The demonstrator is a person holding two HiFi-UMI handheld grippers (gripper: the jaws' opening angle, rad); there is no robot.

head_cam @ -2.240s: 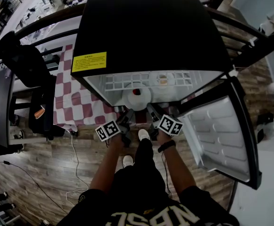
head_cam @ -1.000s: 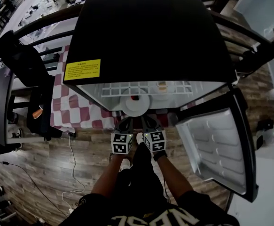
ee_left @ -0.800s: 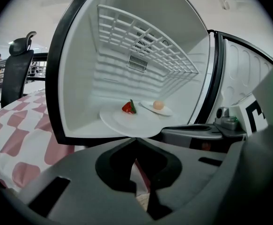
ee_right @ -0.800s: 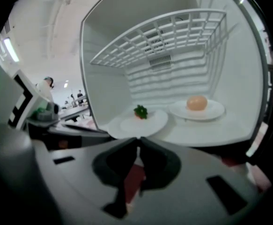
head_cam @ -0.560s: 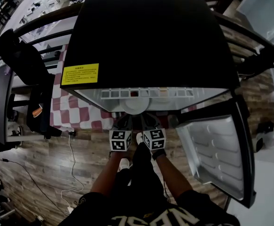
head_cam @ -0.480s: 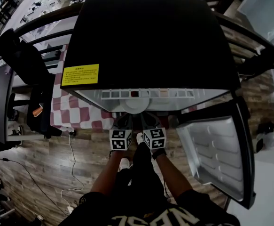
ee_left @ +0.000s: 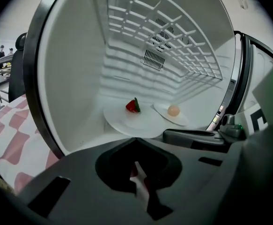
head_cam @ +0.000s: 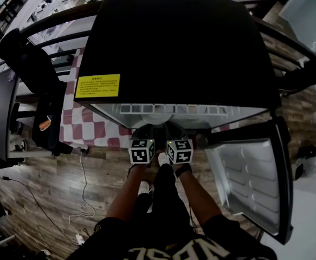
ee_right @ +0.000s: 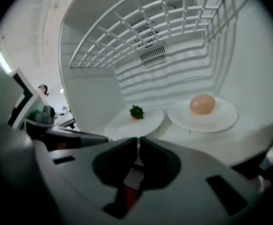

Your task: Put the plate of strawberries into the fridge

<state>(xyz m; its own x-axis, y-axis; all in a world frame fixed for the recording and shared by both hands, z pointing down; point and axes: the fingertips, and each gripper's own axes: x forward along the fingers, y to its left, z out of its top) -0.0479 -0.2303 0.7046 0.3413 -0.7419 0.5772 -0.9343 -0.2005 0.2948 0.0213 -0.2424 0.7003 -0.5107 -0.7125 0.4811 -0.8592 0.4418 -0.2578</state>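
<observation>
Clamping the plate [ee_left: 127,123] by its near rim, left gripper [ee_left: 136,140] and right gripper [ee_right: 138,142] stood narrow; strawberry [ee_left: 132,106] lay at 12 o'clock, inside fridge [head_cam: 174,47].

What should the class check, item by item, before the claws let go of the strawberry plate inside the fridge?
1. Door open: ok.
2. Left claw shut on plate rim: ok.
3. Right claw shut on plate rim: ok.
4. Strawberry on plate: ok.
5. Plate resting on fridge floor: cannot tell.
6. Plate clear of other plate: cannot tell.
</observation>
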